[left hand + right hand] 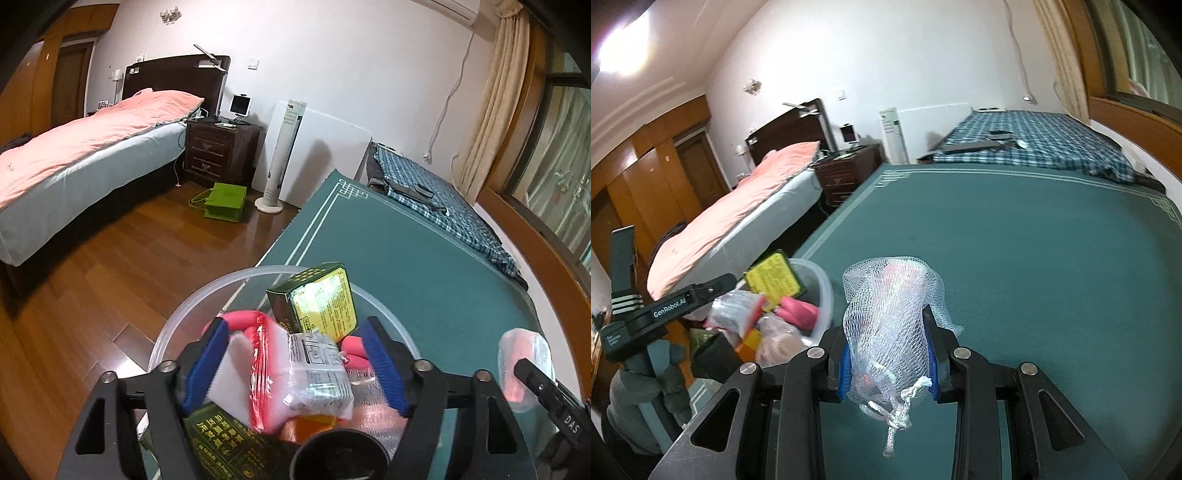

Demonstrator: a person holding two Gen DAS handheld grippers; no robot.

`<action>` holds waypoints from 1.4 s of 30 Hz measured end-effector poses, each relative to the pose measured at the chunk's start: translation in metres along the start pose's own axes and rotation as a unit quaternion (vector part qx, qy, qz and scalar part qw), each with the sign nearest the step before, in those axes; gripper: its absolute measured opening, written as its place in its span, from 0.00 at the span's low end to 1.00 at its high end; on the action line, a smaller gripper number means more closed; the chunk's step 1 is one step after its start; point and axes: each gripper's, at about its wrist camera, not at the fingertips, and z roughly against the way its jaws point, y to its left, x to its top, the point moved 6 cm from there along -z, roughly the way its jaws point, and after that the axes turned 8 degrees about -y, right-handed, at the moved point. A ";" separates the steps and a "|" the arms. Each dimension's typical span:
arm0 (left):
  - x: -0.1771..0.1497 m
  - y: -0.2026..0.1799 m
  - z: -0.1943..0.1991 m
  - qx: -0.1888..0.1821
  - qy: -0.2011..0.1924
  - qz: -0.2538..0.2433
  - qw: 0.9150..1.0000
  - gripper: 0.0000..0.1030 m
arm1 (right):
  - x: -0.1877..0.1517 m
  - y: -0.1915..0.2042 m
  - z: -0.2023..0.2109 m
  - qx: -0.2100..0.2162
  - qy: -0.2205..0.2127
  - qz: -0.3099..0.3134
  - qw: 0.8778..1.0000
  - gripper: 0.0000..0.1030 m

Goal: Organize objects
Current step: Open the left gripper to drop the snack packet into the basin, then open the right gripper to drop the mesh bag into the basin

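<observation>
My left gripper [293, 325] hangs over a clear plastic tub [177, 314] at the table's left edge. Its blue pads [207, 365] stand apart around a red and white packet [295, 376], and a gap shows beside the right pad. Inside the tub [824, 286] are a green and yellow box [317, 302], pink pieces [240, 317] and a dark green box [221, 443]. Right of the tub, my right gripper [890, 354] is shut on a white mesh bag [890, 314] with something pink inside, above the green tablecloth [1015, 240]. That mesh bag [524, 365] also shows in the left wrist view.
The green tablecloth [406, 251] stretches far ahead. Behind it is a checked blue cloth [1034, 144] with dark flat items. A bed with a pink cover [92, 144], a nightstand [218, 151], a tower fan [284, 155] and a green bag [225, 201] on the wood floor stand left.
</observation>
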 end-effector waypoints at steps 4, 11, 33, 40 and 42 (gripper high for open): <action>0.004 0.005 0.009 -0.002 -0.009 0.006 1.000 0.81 | 0.003 0.026 -0.007 0.028 -0.001 0.018 0.999 0.31; 0.014 0.012 0.033 0.012 -0.037 -0.006 0.999 0.82 | 0.000 0.075 -0.018 0.075 0.005 0.056 0.996 0.31; 0.013 0.036 0.076 0.052 -0.080 -0.010 0.995 0.86 | -0.042 0.135 -0.074 0.128 0.067 0.132 0.981 0.32; 0.006 0.032 0.075 0.053 -0.071 -0.016 0.996 0.87 | -0.039 0.130 -0.068 0.157 0.070 0.100 0.980 0.56; 0.005 0.031 0.076 0.058 -0.073 -0.020 0.995 0.88 | -0.036 0.130 -0.062 0.162 0.063 0.100 0.980 0.66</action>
